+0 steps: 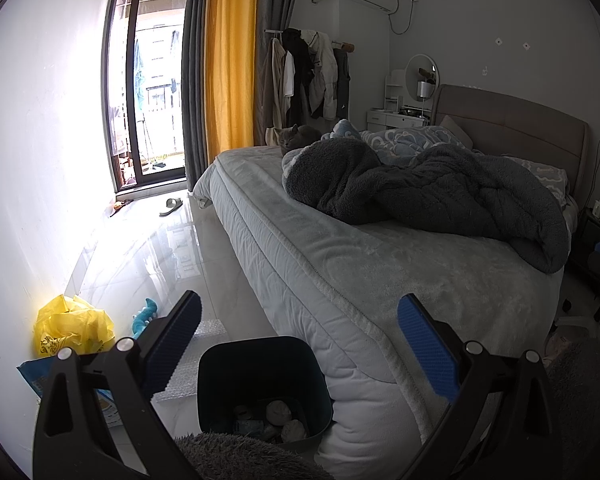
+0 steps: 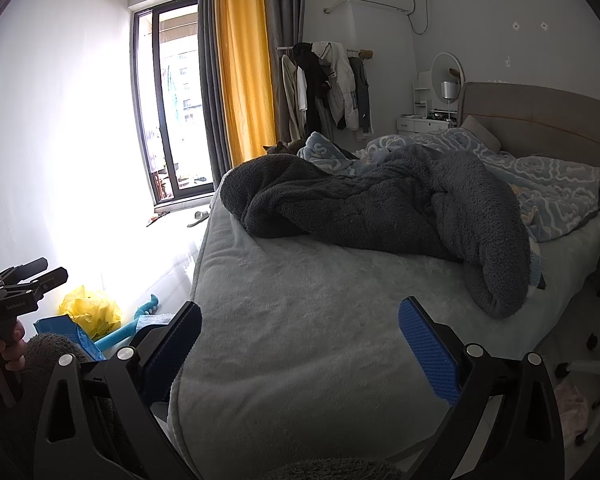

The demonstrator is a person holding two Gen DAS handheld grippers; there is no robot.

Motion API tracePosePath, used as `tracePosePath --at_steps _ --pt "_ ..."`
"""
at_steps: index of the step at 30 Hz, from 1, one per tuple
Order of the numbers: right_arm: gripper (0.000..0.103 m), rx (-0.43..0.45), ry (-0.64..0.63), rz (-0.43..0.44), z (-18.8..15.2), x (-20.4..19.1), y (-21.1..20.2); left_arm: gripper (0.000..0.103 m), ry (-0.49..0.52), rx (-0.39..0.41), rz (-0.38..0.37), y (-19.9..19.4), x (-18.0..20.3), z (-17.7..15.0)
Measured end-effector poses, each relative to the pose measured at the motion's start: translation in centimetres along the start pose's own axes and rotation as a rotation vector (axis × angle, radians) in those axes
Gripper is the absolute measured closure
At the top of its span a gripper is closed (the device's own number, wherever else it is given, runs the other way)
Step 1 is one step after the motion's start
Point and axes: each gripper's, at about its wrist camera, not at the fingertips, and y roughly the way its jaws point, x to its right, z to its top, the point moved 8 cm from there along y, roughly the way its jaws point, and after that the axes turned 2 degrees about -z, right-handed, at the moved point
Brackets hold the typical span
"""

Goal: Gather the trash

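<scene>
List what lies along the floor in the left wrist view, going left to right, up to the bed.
Yellow plastic bag by the wall → blue toy → bubble wrap → dark trash bin, trash inside → bed.

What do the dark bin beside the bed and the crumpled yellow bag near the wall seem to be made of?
Dark square bin: probably rigid plastic with a matte finish; its walls are smooth and hold their shape. Crumpled yellow bag: likely thin plastic film; it has sharp creases and light glows through it.
</scene>
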Motion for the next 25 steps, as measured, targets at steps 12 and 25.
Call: tracePosePath --at_steps 12,25 --pt "0.003 -0.001 0.0 0.0 0.03 0.09 0.02 0.003 0.001 0.0 0.0 -0.01 -0.03 0.02" --pt "0.003 0.0 -0.001 0.002 0.07 0.14 0.06 0.003 0.001 -0.004 0.001 0.04 0.0 -0.14"
